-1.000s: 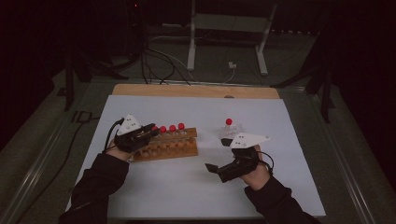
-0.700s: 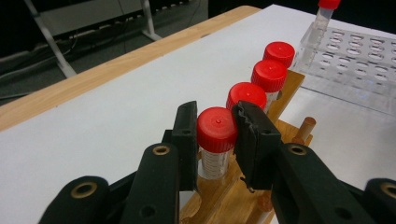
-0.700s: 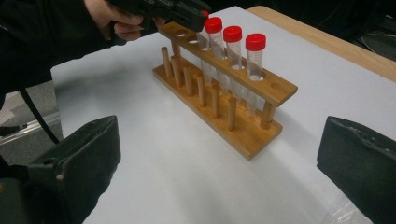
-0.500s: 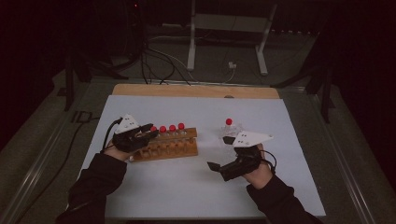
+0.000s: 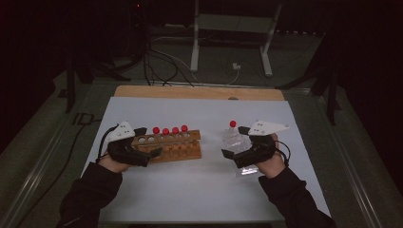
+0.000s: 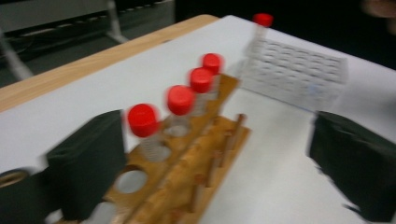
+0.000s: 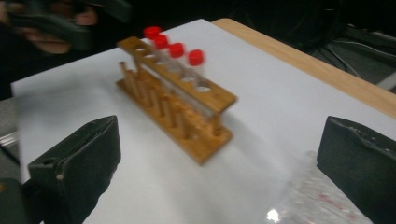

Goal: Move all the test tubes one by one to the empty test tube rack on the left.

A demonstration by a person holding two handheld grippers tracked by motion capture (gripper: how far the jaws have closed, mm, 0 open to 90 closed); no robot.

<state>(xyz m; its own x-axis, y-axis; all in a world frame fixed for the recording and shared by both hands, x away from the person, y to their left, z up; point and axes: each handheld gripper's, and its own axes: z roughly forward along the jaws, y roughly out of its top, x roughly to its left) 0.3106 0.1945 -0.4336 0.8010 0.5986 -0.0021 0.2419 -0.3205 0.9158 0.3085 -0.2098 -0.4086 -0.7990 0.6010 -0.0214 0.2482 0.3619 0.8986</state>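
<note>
Left of centre in the high view, the left gripper (image 5: pixel 151 153) sits at the wooden rack (image 5: pixel 177 146), jaws just spread, grasping nothing. Right of centre, the right gripper (image 5: pixel 228 156) stands released beside the clear plastic rack (image 5: pixel 234 140).

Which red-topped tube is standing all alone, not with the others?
The tube in the clear plastic rack, with its red cap, by the right hand-held gripper. The other four tubes stand together in the wooden rack.
</note>
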